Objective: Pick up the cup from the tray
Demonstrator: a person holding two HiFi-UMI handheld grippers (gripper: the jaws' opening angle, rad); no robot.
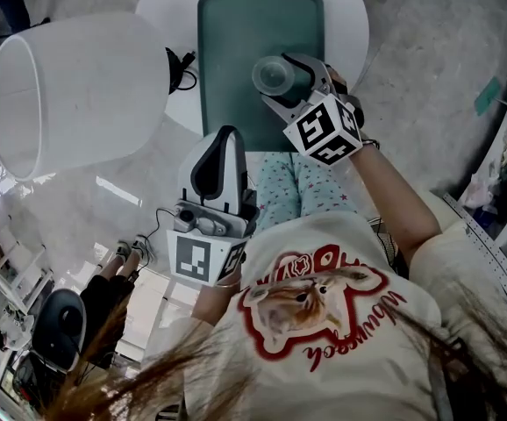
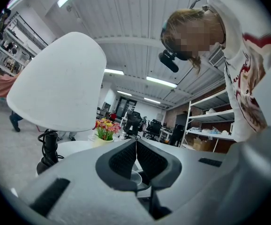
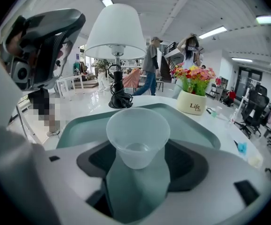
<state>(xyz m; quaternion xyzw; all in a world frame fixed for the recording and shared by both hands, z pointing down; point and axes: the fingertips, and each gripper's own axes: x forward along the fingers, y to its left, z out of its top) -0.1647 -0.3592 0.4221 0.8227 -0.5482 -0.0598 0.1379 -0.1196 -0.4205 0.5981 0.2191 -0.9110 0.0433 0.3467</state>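
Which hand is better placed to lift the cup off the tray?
Right. The right tongs grip the cup over the tray; the left tongs are shut, held back near the body.

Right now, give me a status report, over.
Right hand-held gripper shut on cup, over tray. Left hand-held gripper shut, empty. Lamp beside tray, apart.

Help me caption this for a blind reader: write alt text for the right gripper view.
The jaws of the right gripper are closed on a clear plastic cup above a green tray on a white table. Behind stand a white-shaded lamp and a pot of flowers, with an open office beyond.
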